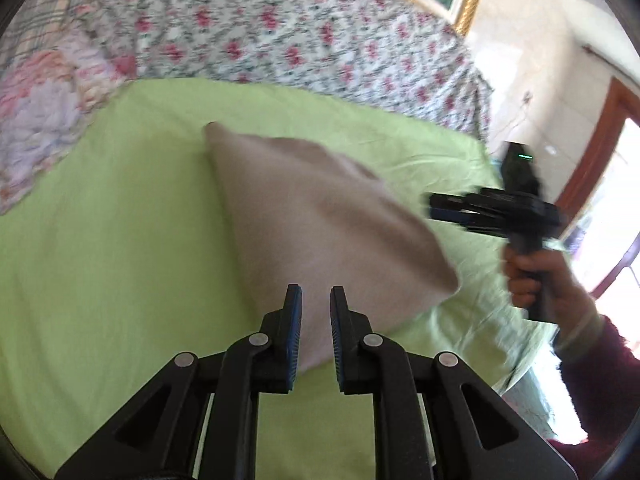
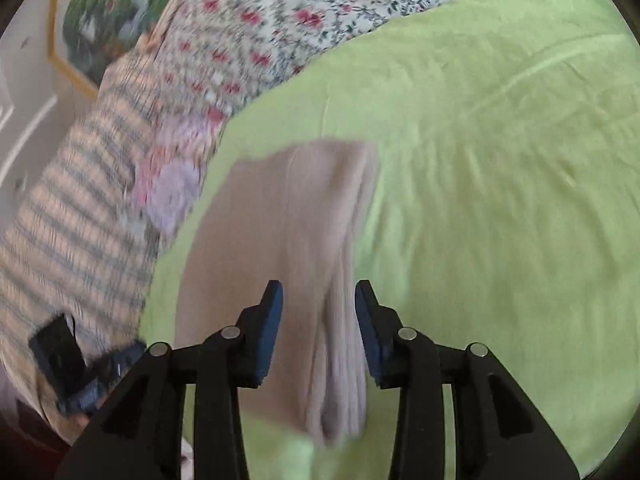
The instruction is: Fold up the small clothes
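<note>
- A beige garment (image 1: 320, 220) lies folded on the green sheet (image 1: 100, 280), near the flowered quilt (image 1: 280, 32).
- The left gripper (image 1: 316, 300) hovers over its near edge, jaws spread, holding nothing.
- The right gripper (image 2: 319, 296) hangs above the garment's ribbed edge, jaws apart and empty.

Your right hand-held gripper (image 2: 319, 328) hovers with its jaws apart over the folded beige ribbed knit garment (image 2: 280, 264), which lies on the lime-green bed sheet (image 2: 500, 184) beside the pink-flowered white quilt (image 2: 280, 20).
</note>
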Demonstrator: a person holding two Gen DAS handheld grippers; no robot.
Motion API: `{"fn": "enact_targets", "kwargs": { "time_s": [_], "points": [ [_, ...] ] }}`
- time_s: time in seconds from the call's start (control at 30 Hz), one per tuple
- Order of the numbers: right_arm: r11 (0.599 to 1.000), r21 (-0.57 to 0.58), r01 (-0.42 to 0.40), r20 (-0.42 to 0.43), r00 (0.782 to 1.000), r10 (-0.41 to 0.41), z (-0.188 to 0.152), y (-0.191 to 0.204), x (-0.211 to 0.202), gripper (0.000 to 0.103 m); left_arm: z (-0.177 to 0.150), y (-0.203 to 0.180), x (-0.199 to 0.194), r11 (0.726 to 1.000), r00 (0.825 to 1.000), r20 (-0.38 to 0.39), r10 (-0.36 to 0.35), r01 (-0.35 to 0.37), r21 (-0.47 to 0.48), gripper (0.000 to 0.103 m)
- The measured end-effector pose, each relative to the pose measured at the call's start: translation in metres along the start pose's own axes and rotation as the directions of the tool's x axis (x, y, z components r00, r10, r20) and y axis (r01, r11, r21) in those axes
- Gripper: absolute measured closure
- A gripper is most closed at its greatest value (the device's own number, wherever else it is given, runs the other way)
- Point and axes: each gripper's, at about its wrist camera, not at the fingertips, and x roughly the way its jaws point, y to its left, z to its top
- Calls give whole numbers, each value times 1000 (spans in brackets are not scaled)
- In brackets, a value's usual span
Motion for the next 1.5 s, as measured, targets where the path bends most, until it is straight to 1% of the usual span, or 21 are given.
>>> {"fn": "enact_targets", "kwargs": {
  "time_s": [0.07,0.17,0.2,0.23,0.3,0.33,0.4,0.43,0.5,0.63,0.77,0.8,0.87,0.9,0.93,1.03,1.13,1.2,1.33,1.4,1.5],
  "points": [
    [999,45,12,-5,1000,-12,12,-8,21,64,3,-4,16,1000,1000,-17,-25,25,8,89],
    [995,87,-50,-36,998,53,20,-16,46,65,-6,-11,43,999,996,-85,-20,23,31,89],
    [995,75,-60,-54,996,65,22,-11,51,83,-10,-12,53,999,993,-118,-16,20,33,89],
    [997,54,-50,-49,997,52,21,-6,49,90,-16,-11,63,999,988,-153,-5,10,32,89],
    [998,-6,-67,13,998,67,23,8,28,94,-23,-7,77,1000,980,-199,8,-5,19,90],
    [998,-25,-65,34,997,66,25,11,23,95,-26,-7,77,1000,981,-195,1,1,10,90],
    [997,-73,19,35,999,-16,26,13,23,95,-28,-10,78,1000,981,-194,1,1,10,90],
    [990,-106,97,13,995,-96,25,12,32,95,-28,-11,79,1000,981,-196,2,-1,9,90],
    [978,-121,168,-20,985,-172,20,4,54,95,-29,-14,83,1000,979,-203,3,-1,9,90],
    [974,-113,196,15,981,-196,17,3,59,95,-29,-23,84,999,979,-203,29,-23,31,90],
    [967,-100,234,70,971,-227,13,17,33,90,-31,-20,78,1000,980,-201,7,-7,1,90],
    [972,-94,216,94,974,-207,9,24,18,90,-30,-19,77,1000,980,-199,1,-3,-5,90],
    [984,-109,137,115,986,-125,-3,37,-5,90,-31,-19,76,1000,981,-196,-3,1,-11,90],
    [986,-142,90,106,992,-76,-16,48,-15,90,-32,-19,74,1000,981,-196,-3,1,-12,89],
    [983,-167,75,93,994,-60,-28,57,-21,90,-31,-20,71,1000,981,-196,-6,3,-12,89],
    [973,-222,66,49,997,-57,-56,72,-25,90,-26,-24,54,1000,985,-174,-16,15,-5,89],
    [966,-238,104,24,995,-102,-69,70,-20,90,-13,-24,29,1000,996,-93,-3,5,20,87],
    [970,-214,113,28,994,-109,-67,65,-17,90,0,-16,20,1000,999,-49,12,-12,3,81],
    [982,-155,105,67,993,-96,-41,57,-7,90,19,4,30,998,998,-35,59,-60,-23,80],
    [987,-132,90,52,995,-84,-31,53,2,90,22,10,43,997,996,-66,58,-60,-37,81],
    [984,-111,141,-10,990,-143,-22,37,31,90,16,19,68,995,983,-160,88,-95,-38,81]
  ]
}}
